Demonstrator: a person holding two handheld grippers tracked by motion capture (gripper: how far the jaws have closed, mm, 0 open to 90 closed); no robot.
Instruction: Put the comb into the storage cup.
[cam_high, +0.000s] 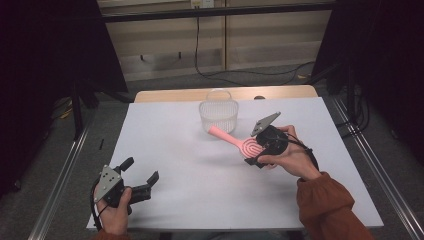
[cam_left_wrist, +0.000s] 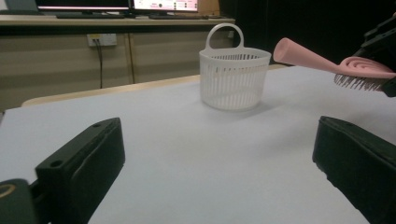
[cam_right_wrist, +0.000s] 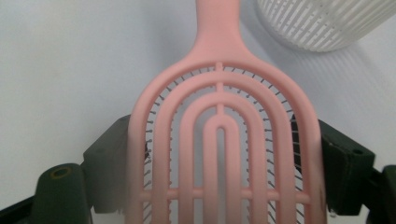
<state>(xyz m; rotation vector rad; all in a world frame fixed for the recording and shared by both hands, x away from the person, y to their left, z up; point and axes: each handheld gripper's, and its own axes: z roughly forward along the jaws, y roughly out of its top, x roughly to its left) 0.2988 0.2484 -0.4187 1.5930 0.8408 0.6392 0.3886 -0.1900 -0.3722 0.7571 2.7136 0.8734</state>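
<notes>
A pink vented hairbrush (cam_high: 235, 141) is held off the white table, its handle pointing toward the white slotted basket (cam_high: 219, 114). My right gripper (cam_high: 256, 156) is shut on the brush head; in the right gripper view both black jaws press the sides of the brush (cam_right_wrist: 224, 135), bristles facing down. The brush's handle tip (cam_left_wrist: 299, 53) hangs level with the basket rim (cam_left_wrist: 235, 58), just right of it. My left gripper (cam_high: 141, 176) rests near the table's front left, open, with bare table between its jaws (cam_left_wrist: 215, 163).
The white table top (cam_high: 180, 150) has free room across its middle and left. The basket (cam_right_wrist: 327, 23) stands near the far edge, with a loop handle on its back. Dark curtains and cables lie beyond the table.
</notes>
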